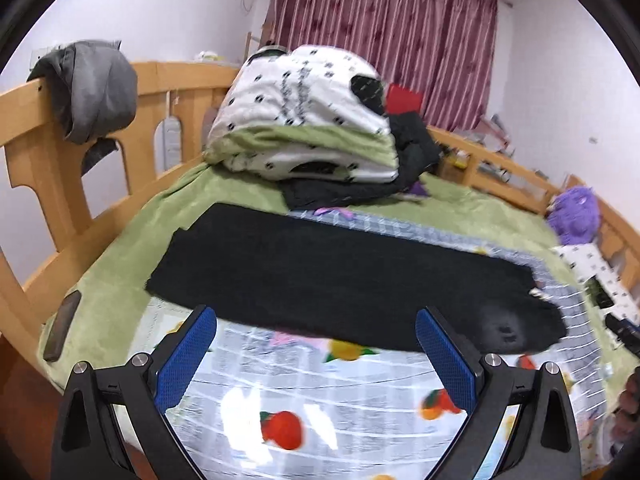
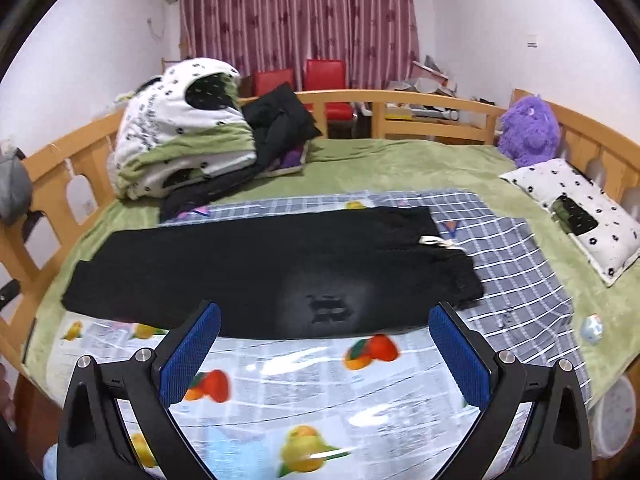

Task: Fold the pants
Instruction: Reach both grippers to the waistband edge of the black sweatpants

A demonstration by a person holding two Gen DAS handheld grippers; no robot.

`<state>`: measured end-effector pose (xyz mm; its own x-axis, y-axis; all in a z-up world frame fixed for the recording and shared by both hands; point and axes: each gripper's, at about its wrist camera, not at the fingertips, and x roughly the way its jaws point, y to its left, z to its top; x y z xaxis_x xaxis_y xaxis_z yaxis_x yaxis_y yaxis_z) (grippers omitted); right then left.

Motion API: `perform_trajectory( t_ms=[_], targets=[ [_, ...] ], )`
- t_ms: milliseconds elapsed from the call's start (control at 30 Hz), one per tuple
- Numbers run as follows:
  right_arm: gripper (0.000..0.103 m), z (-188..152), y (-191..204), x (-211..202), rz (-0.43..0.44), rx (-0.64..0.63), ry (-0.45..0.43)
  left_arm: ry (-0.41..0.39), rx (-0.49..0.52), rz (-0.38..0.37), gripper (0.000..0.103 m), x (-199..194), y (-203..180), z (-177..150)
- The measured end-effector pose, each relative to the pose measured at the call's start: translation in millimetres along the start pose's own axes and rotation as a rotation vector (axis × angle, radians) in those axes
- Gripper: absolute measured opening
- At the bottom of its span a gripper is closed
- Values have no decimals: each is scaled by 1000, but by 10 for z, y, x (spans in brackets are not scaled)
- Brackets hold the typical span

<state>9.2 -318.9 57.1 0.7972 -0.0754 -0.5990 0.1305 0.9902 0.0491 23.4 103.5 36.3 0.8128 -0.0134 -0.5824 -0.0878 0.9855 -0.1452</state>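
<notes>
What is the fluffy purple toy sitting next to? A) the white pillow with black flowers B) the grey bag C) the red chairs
A: the purple plush toy sits in the bed's corner right behind the white flowered pillow.

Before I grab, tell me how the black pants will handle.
Probably floppy: the pants lie flat and limp, so free ends should droop. They look like thick knit, likely easy for the pads to hold. The plastic sheet looks glossy, so a push may slide them.
</notes>
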Motion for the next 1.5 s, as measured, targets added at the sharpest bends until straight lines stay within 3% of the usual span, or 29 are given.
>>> perform_trajectory(
  t_ms=[233, 400, 600, 800, 1067, 1300, 1500],
  targets=[
    [100, -152, -195, 491, 16, 9, 69, 105, -11, 35, 100, 615, 330, -183],
    [95, -247, -213, 852, -43, 19, 89, 169, -57, 40, 100, 1060, 520, -372],
    [92, -408, -173, 1152, -90, 17, 109, 227, -41, 63, 99, 1418, 592, -569],
    [84, -582, -161, 1281, -124, 9, 109, 276, -56, 29, 97, 1632, 607, -682],
    [68, -648, -142, 1545, -53, 70, 198, 308, -95, -37, 89, 1759, 618, -781],
    [67, -690, -135, 1615, -11, 99, 214, 320, -98, -25, 89, 1796, 640, -844],
    [64, -731, -230, 1653, -24, 114, 221, 301, -141, -34, 89, 1765, 730, -847]
  ],
)
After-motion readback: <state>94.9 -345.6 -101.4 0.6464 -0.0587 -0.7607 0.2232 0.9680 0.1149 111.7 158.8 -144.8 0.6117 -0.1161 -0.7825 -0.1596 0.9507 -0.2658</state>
